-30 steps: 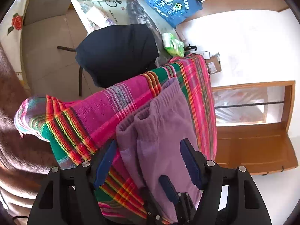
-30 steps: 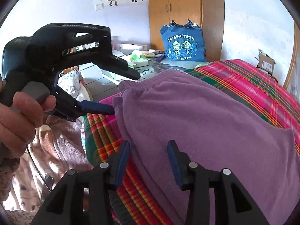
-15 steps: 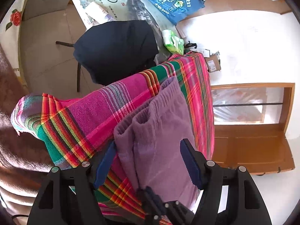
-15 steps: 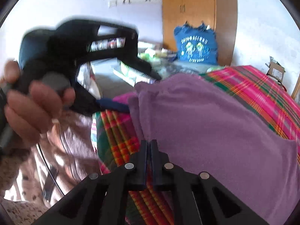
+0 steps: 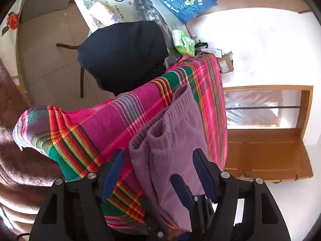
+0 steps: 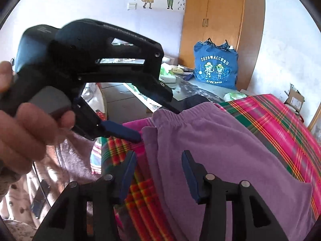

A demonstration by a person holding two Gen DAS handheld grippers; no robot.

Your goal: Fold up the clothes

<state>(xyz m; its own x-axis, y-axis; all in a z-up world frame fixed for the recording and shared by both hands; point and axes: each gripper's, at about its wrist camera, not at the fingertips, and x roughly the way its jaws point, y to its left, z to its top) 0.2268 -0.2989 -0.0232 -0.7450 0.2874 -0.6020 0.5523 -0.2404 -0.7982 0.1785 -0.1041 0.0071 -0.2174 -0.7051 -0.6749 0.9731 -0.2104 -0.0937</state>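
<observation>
Left gripper (image 5: 158, 172): jaws spread wide, hovering over the purple garment's waistband end, pinching nothing.
Right gripper (image 6: 159, 173): jaws opening, garment edge between them, pads not pressing it.
Purple garment (image 6: 220, 152): folded, lying on the plaid cloth (image 5: 112, 124) near its front edge.
Blue bag (image 6: 215, 65): contents hidden; print reads "2025", "ACC".

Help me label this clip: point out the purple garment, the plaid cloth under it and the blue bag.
purple garment (image 6: 220, 150): right wrist view, on its flat middle.
plaid cloth (image 5: 112, 124): left wrist view, on the pink stretch left of the garment.
blue bag (image 6: 215, 68): right wrist view, on its printed front.
</observation>
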